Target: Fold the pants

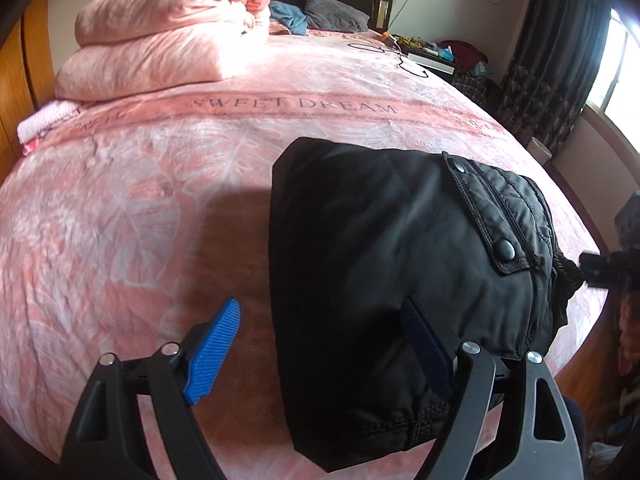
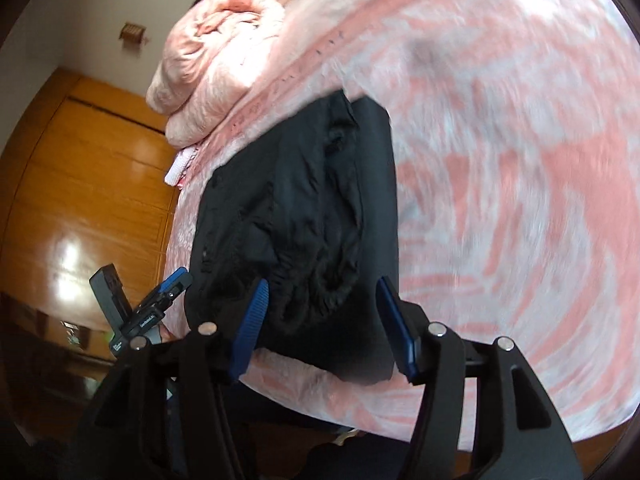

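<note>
Black pants (image 1: 400, 248) lie folded into a thick bundle on the pink blanket (image 1: 120, 220), with a snap-button pocket flap (image 1: 486, 216) on top. My left gripper (image 1: 320, 344) hangs open over the bundle's near left edge. Its left pad is over bare blanket and its right pad is above the fabric. In the right wrist view the pants (image 2: 304, 208) show a gathered waistband facing me. My right gripper (image 2: 324, 320) is open, with the waistband end lying between its blue pads and neither pad pressing on it. A blue fingertip (image 2: 176, 280) of the left gripper shows at the bundle's left side.
A folded pink quilt (image 1: 168, 36) is stacked at the far left of the bed, with a grey pillow (image 1: 336, 14) by the headboard. A cluttered nightstand (image 1: 432, 54), dark curtains (image 1: 552, 60) and a window stand to the right. A wooden wardrobe (image 2: 80, 184) is beside the bed.
</note>
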### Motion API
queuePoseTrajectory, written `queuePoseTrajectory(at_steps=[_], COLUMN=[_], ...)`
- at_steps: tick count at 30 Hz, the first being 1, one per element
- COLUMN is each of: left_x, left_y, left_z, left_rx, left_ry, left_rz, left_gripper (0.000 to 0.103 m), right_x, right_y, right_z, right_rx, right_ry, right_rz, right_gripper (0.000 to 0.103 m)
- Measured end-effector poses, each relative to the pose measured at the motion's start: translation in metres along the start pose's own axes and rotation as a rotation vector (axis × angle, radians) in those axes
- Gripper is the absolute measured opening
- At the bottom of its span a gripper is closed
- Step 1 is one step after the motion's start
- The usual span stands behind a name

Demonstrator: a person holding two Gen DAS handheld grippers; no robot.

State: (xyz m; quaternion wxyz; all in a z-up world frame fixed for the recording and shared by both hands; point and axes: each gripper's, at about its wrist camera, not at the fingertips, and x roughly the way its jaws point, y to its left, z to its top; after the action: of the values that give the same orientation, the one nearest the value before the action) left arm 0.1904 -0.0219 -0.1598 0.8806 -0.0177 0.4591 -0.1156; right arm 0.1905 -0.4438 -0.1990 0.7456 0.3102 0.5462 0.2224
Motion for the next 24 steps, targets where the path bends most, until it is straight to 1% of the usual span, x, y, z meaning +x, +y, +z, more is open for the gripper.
queuePoseTrajectory(at_steps=[2, 4, 5, 6, 8, 12, 14, 16, 18, 20, 22, 23, 24], left_x=[-0.001, -0.002, -0.003, -0.003, -0.003, 0.000, 0.006, 0.013, 0.017, 0.016, 0.015, 0.013, 0.012], left_y=[0.007, 0.012, 0.014, 0.014, 0.016, 0.015, 0.012, 0.009, 0.007, 0.007, 0.008, 0.009, 0.010], left_z=[0.000, 0.000, 0.000, 0.001, 0.002, 0.004, 0.005, 0.006, 0.008, 0.010, 0.011, 0.012, 0.013], left_rx=[-0.031, -0.040, -0.043, -0.046, -0.049, -0.048, -0.044, -0.037, -0.038, -0.031, -0.017, -0.017, -0.020], left_ry=[0.007, 0.006, 0.007, 0.008, 0.010, 0.016, 0.026, 0.034, 0.041, 0.042, 0.039, 0.033, 0.025], left_rz=[-0.011, -0.001, -0.001, -0.003, -0.002, -0.004, -0.007, -0.011, -0.012, -0.016, -0.012, -0.012, -0.014], left_gripper=[0.083, 0.083, 0.083, 0.083, 0.083, 0.083, 0.083, 0.084, 0.084, 0.084, 0.084, 0.084, 0.084], right_x=[0.008, 0.013, 0.013, 0.012, 0.005, -0.016, -0.020, -0.010, -0.008, -0.014, -0.031, -0.040, -0.044], right_y=[-0.004, -0.005, -0.007, -0.008, -0.008, 0.002, -0.010, -0.026, -0.030, -0.021, -0.003, 0.009, 0.016], right_z=[-0.004, -0.005, -0.004, -0.003, -0.002, -0.004, -0.002, -0.005, -0.007, -0.005, 0.003, 0.010, 0.017], right_rx=[0.037, 0.061, 0.073, 0.082, 0.081, 0.039, 0.074, 0.118, 0.120, 0.081, 0.008, -0.033, -0.055], right_ry=[0.001, -0.008, -0.014, -0.024, -0.033, -0.079, -0.102, -0.082, -0.074, -0.065, -0.110, -0.143, -0.160], right_rz=[0.026, 0.050, 0.057, 0.062, 0.101, 0.112, 0.103, 0.073, 0.060, 0.048, -0.008, -0.025, -0.025], right_gripper=[0.059, 0.060, 0.050, 0.037, 0.022, 0.019, 0.019, 0.019, 0.021, 0.023, 0.025, 0.025, 0.025])
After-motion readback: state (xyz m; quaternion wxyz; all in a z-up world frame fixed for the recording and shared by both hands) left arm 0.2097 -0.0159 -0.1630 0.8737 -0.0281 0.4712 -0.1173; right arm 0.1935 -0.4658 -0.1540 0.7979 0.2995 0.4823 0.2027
